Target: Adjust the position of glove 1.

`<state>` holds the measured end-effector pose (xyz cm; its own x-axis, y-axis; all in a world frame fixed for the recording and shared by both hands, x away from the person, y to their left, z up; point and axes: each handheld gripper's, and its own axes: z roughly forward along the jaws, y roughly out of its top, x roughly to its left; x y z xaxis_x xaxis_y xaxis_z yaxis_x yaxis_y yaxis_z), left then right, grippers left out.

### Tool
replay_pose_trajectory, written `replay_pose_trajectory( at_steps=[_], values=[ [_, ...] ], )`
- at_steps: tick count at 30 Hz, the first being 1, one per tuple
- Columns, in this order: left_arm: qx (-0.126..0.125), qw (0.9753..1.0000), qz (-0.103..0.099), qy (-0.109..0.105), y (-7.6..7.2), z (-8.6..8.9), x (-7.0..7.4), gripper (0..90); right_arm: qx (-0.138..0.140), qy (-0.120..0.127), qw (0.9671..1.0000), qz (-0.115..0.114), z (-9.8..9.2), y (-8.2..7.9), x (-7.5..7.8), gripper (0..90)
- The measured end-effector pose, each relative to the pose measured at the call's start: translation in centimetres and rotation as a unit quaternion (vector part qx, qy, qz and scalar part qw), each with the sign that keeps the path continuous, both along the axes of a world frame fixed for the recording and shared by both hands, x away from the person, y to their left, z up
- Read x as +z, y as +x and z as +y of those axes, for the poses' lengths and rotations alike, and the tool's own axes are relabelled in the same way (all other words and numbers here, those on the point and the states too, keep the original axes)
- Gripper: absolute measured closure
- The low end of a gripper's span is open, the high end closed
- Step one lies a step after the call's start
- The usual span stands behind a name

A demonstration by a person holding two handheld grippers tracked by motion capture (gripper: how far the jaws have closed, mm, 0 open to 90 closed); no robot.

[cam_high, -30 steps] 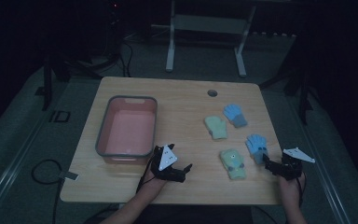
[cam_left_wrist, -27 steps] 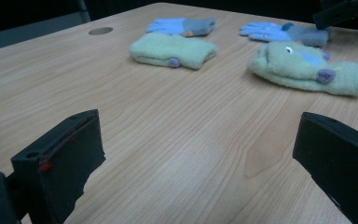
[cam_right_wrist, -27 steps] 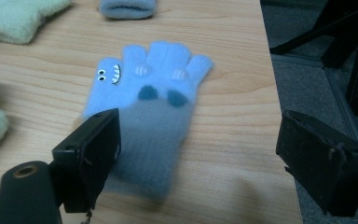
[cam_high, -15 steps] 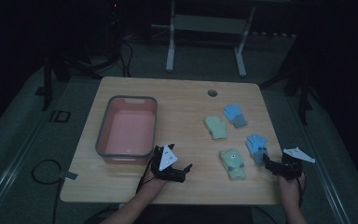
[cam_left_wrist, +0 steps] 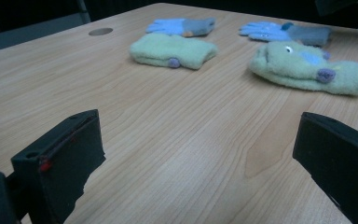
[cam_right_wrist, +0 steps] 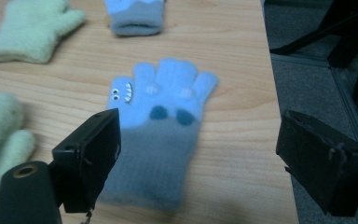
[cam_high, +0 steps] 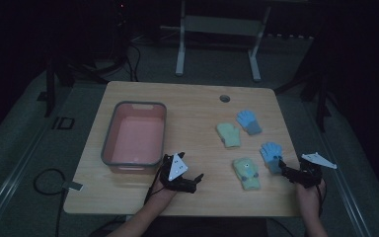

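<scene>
The right tool (cam_right_wrist: 198,154) is hanging released over the blue glove (cam_right_wrist: 163,135) (soft, light knit); the grey cuff is offering the best grip.

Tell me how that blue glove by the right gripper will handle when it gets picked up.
The blue glove looks like soft knit lying flat, so it will probably droop from whichever end is pinched. It seems light and unlikely to roll. Its fuzzy grey cuff should grip well between the right gripper's open jaws.

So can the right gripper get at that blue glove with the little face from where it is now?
Probably yes. The right gripper is open, its fingers spread on either side of the blue glove, whose grey cuff lies just ahead, and nothing lies between them.
</scene>
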<state>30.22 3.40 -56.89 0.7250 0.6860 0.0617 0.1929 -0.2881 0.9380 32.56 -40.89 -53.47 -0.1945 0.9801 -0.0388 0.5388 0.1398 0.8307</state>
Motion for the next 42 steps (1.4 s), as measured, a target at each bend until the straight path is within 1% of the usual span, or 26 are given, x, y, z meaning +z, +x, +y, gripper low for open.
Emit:
replay_pose_trajectory(
  at_steps=[2,4,6,7,8,10,11,12,13,15,17,20,23,25,27,28,31,32,33,34,35,37,38,39,40,42],
  values=[
    [0.0,1.0,0.0,0.001,0.0,0.0,0.0,2.0,-0.002,0.003,1.0,0.005,0.1,0.0,0.3,13.9],
    [0.0,1.0,0.001,0.001,0.0,0.0,0.0,2.0,0.002,0.017,0.9998,0.004,0.2,-0.1,0.8,13.9],
    [0.0,1.0,0.002,-0.001,0.0,0.0,0.0,2.0,0.005,0.016,0.9999,0.0,0.4,-0.1,1.4,13.9],
    [0.0,1.0,0.002,-0.001,0.0,0.0,0.0,2.0,0.005,0.016,0.9999,0.0,0.4,-0.1,1.4,13.9],
    [0.0,1.0,0.002,-0.001,0.0,0.0,0.0,2.0,0.007,0.022,0.9997,-0.008,0.6,0.0,2.1,13.9],
    [-0.001,1.0,0.002,-0.001,0.0,0.0,0.0,2.0,0.009,0.019,0.9997,-0.013,0.8,0.1,2.8,13.9],
    [-0.001,1.0,0.002,-0.001,0.0,0.0,0.0,2.0,0.009,0.019,0.9997,-0.013,0.8,0.1,2.8,13.9],
    [-0.001,1.0,0.002,-0.002,0.0,0.0,0.0,2.0,0.012,0.014,0.9997,-0.016,1.0,0.4,3.4,13.9],
    [0.0,1.0,0.002,-0.002,0.0,0.0,0.0,2.0,0.012,0.014,0.9997,-0.016,1.0,0.4,3.4,13.9],
    [0.001,1.0,0.003,0.0,0.1,0.0,0.0,2.0,0.015,0.007,0.9997,-0.018,1.3,0.8,4.0,13.9],
    [0.001,1.0,0.003,-0.001,0.1,0.0,0.0,2.0,0.019,0.007,0.9996,-0.019,1.5,1.1,4.4,13.9],
    [0.0,1.0,0.003,-0.001,0.1,0.0,0.0,2.0,0.02,0.002,0.9996,-0.022,2.0,1.5,4.8,13.9],
    [0.001,1.0,0.004,-0.001,0.1,0.0,0.0,2.0,0.031,0.014,0.9992,-0.023,2.4,1.8,5.1,14.0],
    [0.001,1.0,0.005,-0.001,0.1,0.0,0.0,2.0,0.032,0.011,0.9992,-0.023,2.6,1.9,5.1,13.9],
    [0.001,1.0,0.005,-0.001,0.1,0.0,0.0,2.0,0.041,0.002,0.999,-0.021,3.3,2.2,5.4,12.5],
    [0.001,1.0,0.005,-0.002,0.1,0.0,0.0,2.0,0.039,0.0,0.9989,-0.024,3.5,2.3,5.5,10.8],
    [-0.001,1.0,0.005,-0.001,0.1,0.0,0.0,2.0,0.042,0.0,0.9986,-0.031,3.9,2.5,5.9,10.8],
    [-0.001,1.0,0.005,-0.001,0.1,0.0,0.0,2.0,0.039,-0.006,0.9987,-0.034,4.1,2.6,6.1,10.8],
    [-0.002,1.0,0.004,-0.001,0.1,0.0,0.0,2.0,0.038,0.003,0.9992,-0.015,4.5,3.0,6.6,13.5],
    [-0.002,1.0,0.004,-0.001,0.1,0.0,0.0,2.0,0.038,0.003,0.9992,-0.015,4.5,3.0,6.6,13.5],
    [-0.003,1.0,0.004,-0.001,0.1,0.0,0.0,2.0,0.041,0.016,0.9988,-0.018,4.7,3.3,7.0,14.2],
    [-0.003,1.0,0.003,0.0,0.1,0.0,0.0,2.0,0.037,0.01,0.999,-0.021,4.8,3.4,7.2,14.2],
    [-0.003,1.0,0.004,0.0,0.1,0.0,0.0,2.0,0.032,-0.002,0.9993,-0.019,5.2,3.8,7.6,14.2],
    [-0.003,1.0,0.004,0.0,0.1,0.0,0.0,2.0,0.032,-0.002,0.9993,-0.019,5.2,3.8,7.6,14.2],
    [-0.003,1.0,0.003,0.0,0.1,0.0,0.0,2.0,0.03,-0.001,0.9995,-0.011,5.4,4.1,7.8,14.1],
    [-0.003,1.0,0.004,0.0,0.1,0.0,0.0,2.0,0.027,0.004,0.9996,-0.004,5.7,4.6,8.0,12.4]
  ],
)
